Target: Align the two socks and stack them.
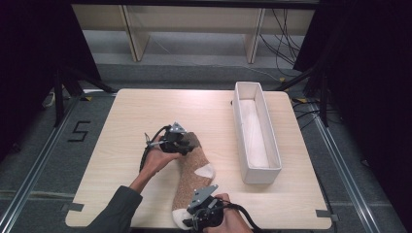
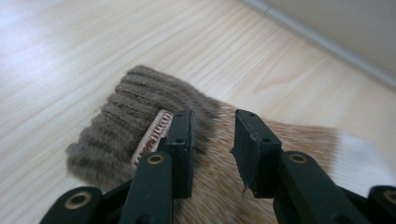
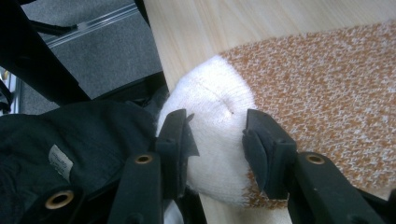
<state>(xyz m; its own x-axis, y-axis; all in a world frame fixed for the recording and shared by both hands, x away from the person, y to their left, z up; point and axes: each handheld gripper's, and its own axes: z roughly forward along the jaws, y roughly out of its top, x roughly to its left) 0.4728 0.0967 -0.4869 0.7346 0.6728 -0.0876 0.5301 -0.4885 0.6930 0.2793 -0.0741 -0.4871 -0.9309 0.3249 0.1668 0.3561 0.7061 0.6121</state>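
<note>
The right tool [image 1: 194, 219] sits nearest the camera at the worktop's near edge, its jaws set on either side of the sock's white toe [image 3: 212, 126]. In the right gripper view the pads flank the toe closely, and the fabric bulges between them, so I read it as clenched on the toe, though the pads' contact is partly hidden. The sock [image 1: 192, 167] is a speckled brown knit with a white heel patch and a darker ribbed cuff [image 2: 135, 112]. It lies flat on the wooden worktop [image 1: 145, 111], stretched from the near edge toward the middle. The long white tray [image 1: 245, 124] stands well apart on its right.

The left tool [image 1: 187, 144] is at the cuff end. In the left gripper view its jaws stand apart above the knit just behind the ribbing, with one jaw edging the cuff and nothing pinched between them, so it is released.

The step in hand looks like taking hold of the sock at both ends, to lift or fold it. To do it well, the left tool should come down so that its jaws straddle the cuff's full thickness, both layers together, and close on the ribbing rather than on the thinner speckled knit, which would slip or bunch. The right tool ought to hold the toe firmly without dragging it over the worktop's edge. The sock should be kept lightly taut between the two grips, and both ends should rise together so the middle does not sag.
</note>
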